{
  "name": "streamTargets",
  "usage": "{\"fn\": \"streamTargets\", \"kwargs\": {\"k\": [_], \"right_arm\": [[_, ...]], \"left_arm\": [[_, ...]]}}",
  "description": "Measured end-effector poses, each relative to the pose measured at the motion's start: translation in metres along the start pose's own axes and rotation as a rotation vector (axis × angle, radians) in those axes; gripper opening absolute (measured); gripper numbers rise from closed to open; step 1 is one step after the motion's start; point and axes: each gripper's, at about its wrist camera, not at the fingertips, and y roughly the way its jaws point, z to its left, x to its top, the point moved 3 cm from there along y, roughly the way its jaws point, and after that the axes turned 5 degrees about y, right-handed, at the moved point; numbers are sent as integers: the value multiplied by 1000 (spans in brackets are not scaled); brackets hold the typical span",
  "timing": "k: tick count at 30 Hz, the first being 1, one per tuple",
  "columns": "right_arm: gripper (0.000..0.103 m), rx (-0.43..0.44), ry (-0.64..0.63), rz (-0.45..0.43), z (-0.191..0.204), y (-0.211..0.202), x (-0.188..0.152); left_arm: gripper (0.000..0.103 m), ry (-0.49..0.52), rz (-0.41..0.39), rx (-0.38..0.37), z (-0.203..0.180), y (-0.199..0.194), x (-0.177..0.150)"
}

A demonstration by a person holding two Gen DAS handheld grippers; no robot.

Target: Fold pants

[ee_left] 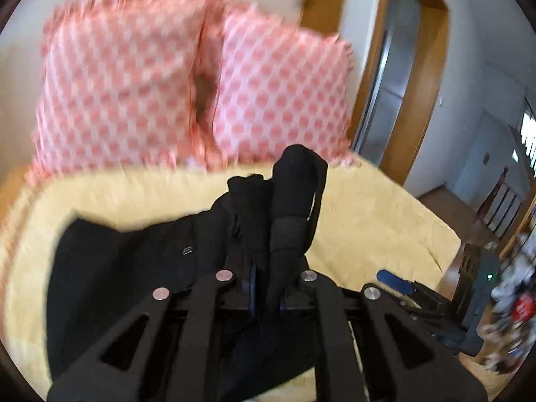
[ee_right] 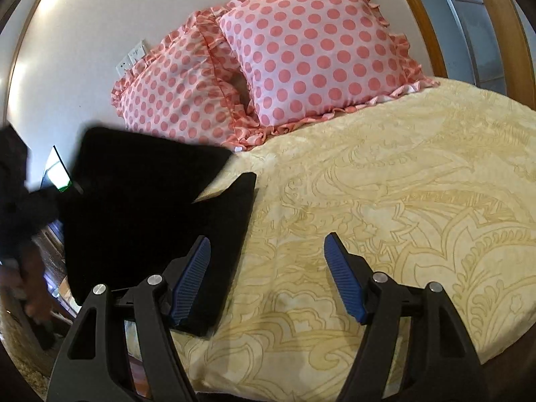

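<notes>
The black pants (ee_left: 134, 274) hang from my left gripper (ee_left: 268, 261), which is shut on a bunched fold of the cloth above the yellow bedspread (ee_left: 368, 221). The fabric covers the fingers. In the right wrist view the pants (ee_right: 150, 207) drape over the bed's left side, partly folded, one layer lifted. My right gripper (ee_right: 268, 268) is open and empty, its blue pads (ee_right: 192, 274) just above the pants' near edge and the bedspread (ee_right: 385, 201). The right gripper also shows at the lower right of the left wrist view (ee_left: 402, 284).
Two pink polka-dot pillows (ee_right: 311, 50) lean on the white wall at the bed's head. A wooden door frame (ee_left: 368, 83) and a hallway lie to the right. The bed's left edge drops to a wooden floor (ee_right: 53, 254).
</notes>
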Motion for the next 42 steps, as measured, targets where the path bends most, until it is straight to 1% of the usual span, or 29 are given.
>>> {"fn": "streamTargets", "kwargs": {"k": [1, 2, 4, 6, 7, 9, 11, 12, 13, 14, 15, 16, 17, 18, 20, 21, 23, 24, 25, 27, 29, 30, 32, 34, 37, 38, 39, 40, 42], "right_arm": [[72, -4, 3, -9, -1, -2, 0], [72, -9, 8, -25, -1, -4, 1], [72, -13, 13, -58, 0, -10, 4], [72, -17, 11, -91, 0, -16, 9], [72, -18, 7, -100, 1, -18, 12], [74, -12, -2, -115, 4, -20, 18], [75, 7, -1, -120, 8, -19, 23], [75, 32, 2, -120, 12, -18, 28], [75, 53, 4, -118, 15, -16, 31], [75, 80, 8, -114, 19, -14, 33], [75, 117, 11, -106, 25, -12, 35], [76, 159, 11, -93, 31, -10, 37], [76, 185, 9, -79, 36, -7, 36], [77, 214, -4, -44, 44, -1, 34], [77, 229, -40, 16, 57, 12, 29], [77, 232, -64, 52, 66, 21, 25], [77, 241, -92, 110, 77, 33, 16], [77, 238, -108, 143, 82, 39, 11], [78, 226, -120, 175, 85, 45, 6], [80, 162, -137, 245, 84, 58, -5], [80, 129, -143, 305, 77, 68, -16], [80, 136, -163, 286, 79, 65, -17], [79, 124, -177, 302, 81, 65, -13], [79, 142, -125, 288, 78, 63, 3], [79, 94, -16, 275, 60, 72, 34], [75, 78, 11, 288, 55, 77, 40], [68, 69, 36, 303, 48, 86, 45], [65, 52, 53, 322, 43, 94, 47], [54, 41, 76, 365, 35, 109, 48]], "left_arm": [[9, 41, 3, 0, -11, -1, -3], [9, 95, 34, -13, -27, 3, -15], [9, 183, 132, -35, -46, 24, -42], [10, 197, 220, -62, -48, 38, -69], [11, 188, 239, -78, -48, 42, -77], [14, 201, 218, -69, -47, 36, -85], [20, 213, 208, -94, -46, 27, -84], [28, 215, 210, -115, -45, 24, -83], [41, 212, 219, -161, -43, 16, -83], [46, 200, 216, -203, -42, 7, -85], [56, 184, 207, -236, -37, -1, -84], [63, 153, 180, -252, -28, -15, -82], [68, 127, 157, -241, -20, -24, -80], [77, 78, 120, -201, -4, -33, -75], [80, -5, 64, -73, 27, -42, -71], [81, -37, 63, 11, 42, -42, -72], [82, -83, 95, 153, 69, -37, -79], [82, -104, 122, 215, 81, -33, -85], [82, -125, 143, 238, 90, -30, -91], [83, -185, 196, 249, 104, -21, -103], [83, -248, 228, 220, 117, -11, -116], [83, -251, 209, 214, 117, -13, -120], [85, -230, 189, 215, 112, -16, -122], [88, -213, 179, 214, 109, -16, -123], [91, -197, 175, 212, 107, -16, -125], [92, -195, 173, 210, 107, -15, -125], [92, -194, 173, 209, 107, -14, -125], [93, -192, 173, 209, 107, -13, -125], [93, -190, 172, 205, 108, -12, -124]]}}
